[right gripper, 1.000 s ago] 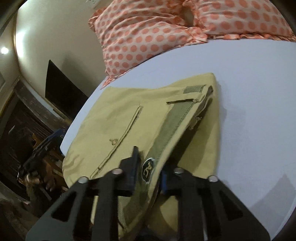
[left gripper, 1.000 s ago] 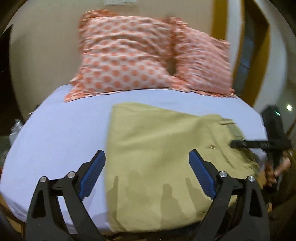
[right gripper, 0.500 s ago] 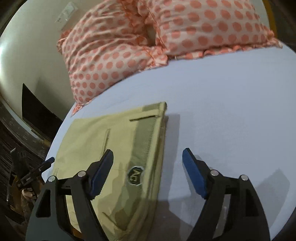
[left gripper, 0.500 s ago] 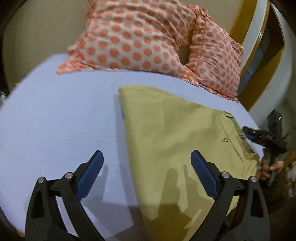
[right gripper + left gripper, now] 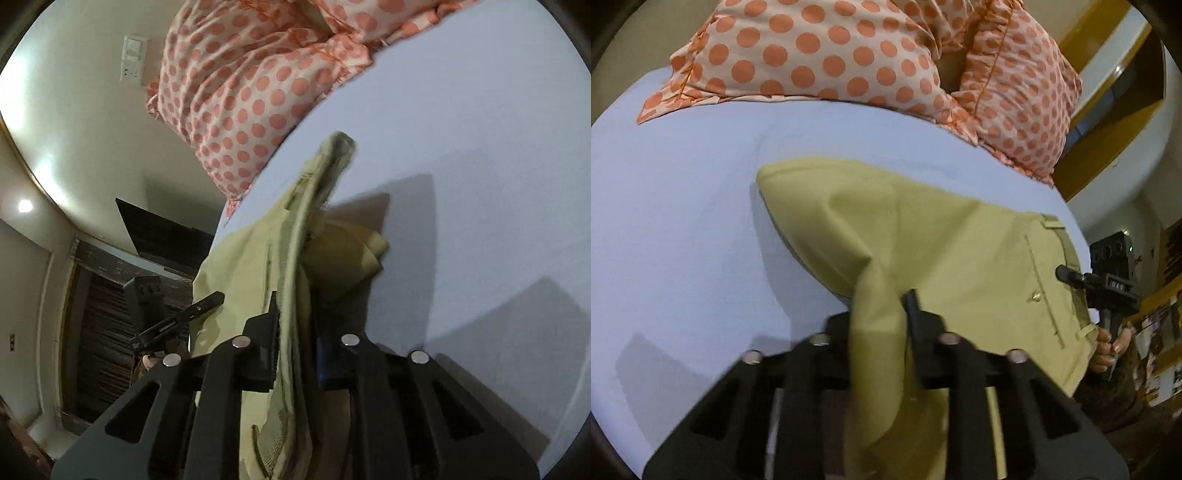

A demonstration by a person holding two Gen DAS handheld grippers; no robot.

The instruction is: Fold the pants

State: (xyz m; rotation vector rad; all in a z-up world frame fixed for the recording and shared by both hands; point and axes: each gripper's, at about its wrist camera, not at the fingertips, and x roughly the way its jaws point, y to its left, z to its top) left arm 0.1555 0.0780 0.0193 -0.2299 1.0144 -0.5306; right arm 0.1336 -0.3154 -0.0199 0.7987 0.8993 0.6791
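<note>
Khaki pants [image 5: 942, 240] lie folded on a pale blue bed [image 5: 683, 221]. My left gripper [image 5: 877, 314] is shut on the near folded edge of the pants and lifts it into a ridge. My right gripper [image 5: 295, 321] is shut on the waistband end of the pants [image 5: 295, 229], which rises off the bed in a bunched fold. The right gripper also shows in the left wrist view [image 5: 1071, 277] at the waistband. The left gripper shows in the right wrist view [image 5: 177, 321] at the pants' left edge.
Two polka-dot orange pillows [image 5: 820, 55] lean at the head of the bed, also in the right wrist view [image 5: 251, 96]. A dark screen [image 5: 162, 240] and dark furniture stand beyond the bed's left side. The bed's edge runs close below the pants.
Both grippers were open above the flat pants half a second ago. Now both have closed on the cloth and raised it, the left on the folded edge, the right on the waistband.
</note>
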